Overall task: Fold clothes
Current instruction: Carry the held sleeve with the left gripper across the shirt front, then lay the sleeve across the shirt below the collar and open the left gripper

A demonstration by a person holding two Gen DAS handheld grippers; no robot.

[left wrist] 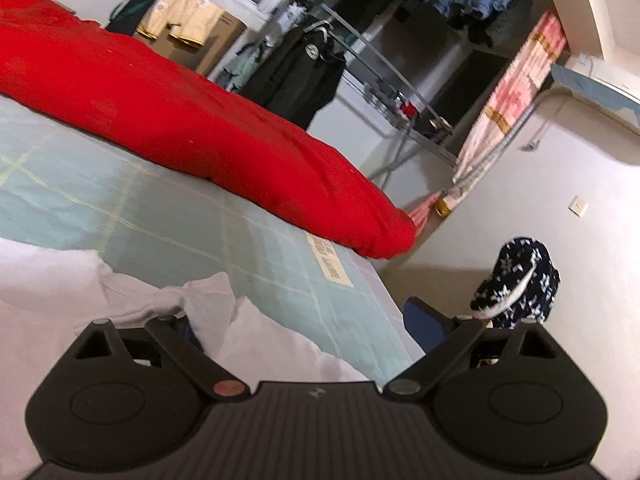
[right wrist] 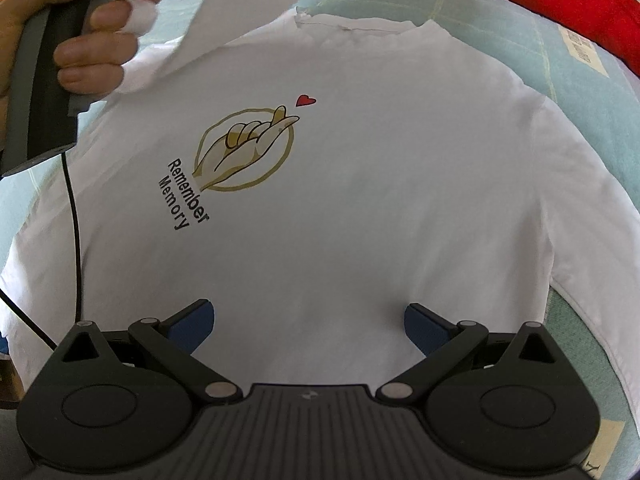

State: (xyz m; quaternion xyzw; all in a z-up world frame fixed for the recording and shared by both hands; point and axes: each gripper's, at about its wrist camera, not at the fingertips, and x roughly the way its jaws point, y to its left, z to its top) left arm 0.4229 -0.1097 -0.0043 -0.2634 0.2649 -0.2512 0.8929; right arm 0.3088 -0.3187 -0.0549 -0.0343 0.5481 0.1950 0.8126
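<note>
A white T-shirt (right wrist: 340, 208) lies flat, print up, on the bed (right wrist: 580, 92). Right gripper (right wrist: 310, 322) hovers at its hem at 6 o'clock, jaws wide, empty. Left gripper (left wrist: 308, 322), jaws spread, seemingly lifts a sleeve at 11 o'clock to fold inward, though the grip itself is hidden.

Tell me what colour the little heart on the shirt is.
Red. The heart on the white shirt shows best in the right wrist view.
</note>
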